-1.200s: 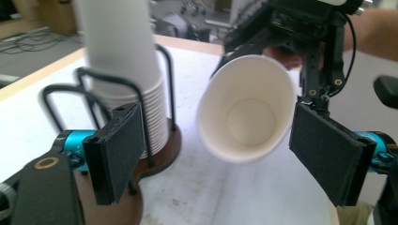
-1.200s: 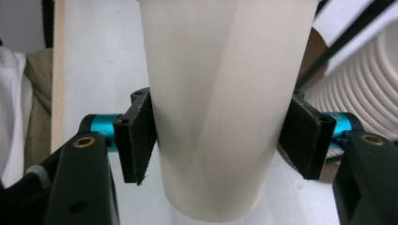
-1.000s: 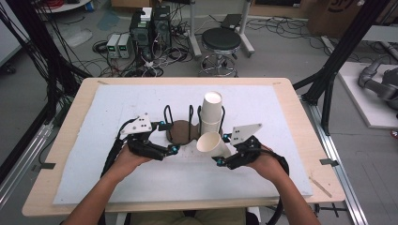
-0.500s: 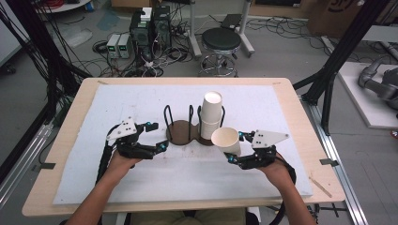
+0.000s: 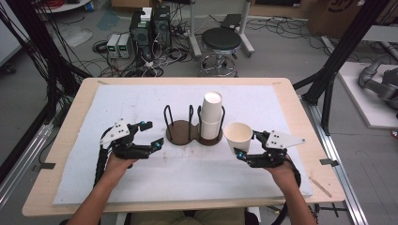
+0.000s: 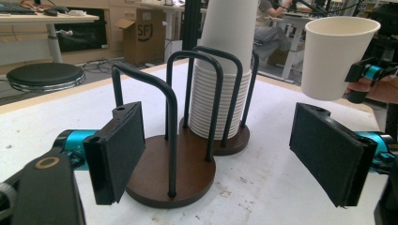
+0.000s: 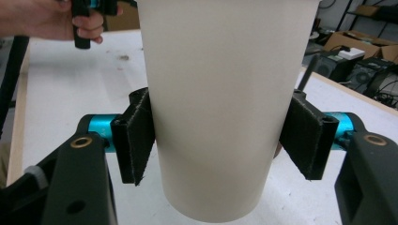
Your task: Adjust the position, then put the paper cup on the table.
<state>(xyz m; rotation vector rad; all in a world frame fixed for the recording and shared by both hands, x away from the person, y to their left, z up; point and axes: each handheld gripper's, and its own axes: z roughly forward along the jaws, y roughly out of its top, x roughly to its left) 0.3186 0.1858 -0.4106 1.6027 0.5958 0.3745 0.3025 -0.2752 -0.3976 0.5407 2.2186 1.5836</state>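
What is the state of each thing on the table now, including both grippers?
Single paper cup: upright, open end up, held off the table by the right gripper.
Right gripper: jaws have just been opening, but pads still press on the cup's sides.
Left gripper: open, nothing between its pads.
Stack of cups: upright in the holder's right ring.
Cup holder: standing on the table; its left ring is empty.

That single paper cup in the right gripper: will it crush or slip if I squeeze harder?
Likely yes to crushing: the paper cup looks thin-walled and empty, so the right gripper pads could dent it. Slip seems less likely, since the pads look rough and press both sides. It probably tips easily if set down carelessly, being tall with a narrow base.
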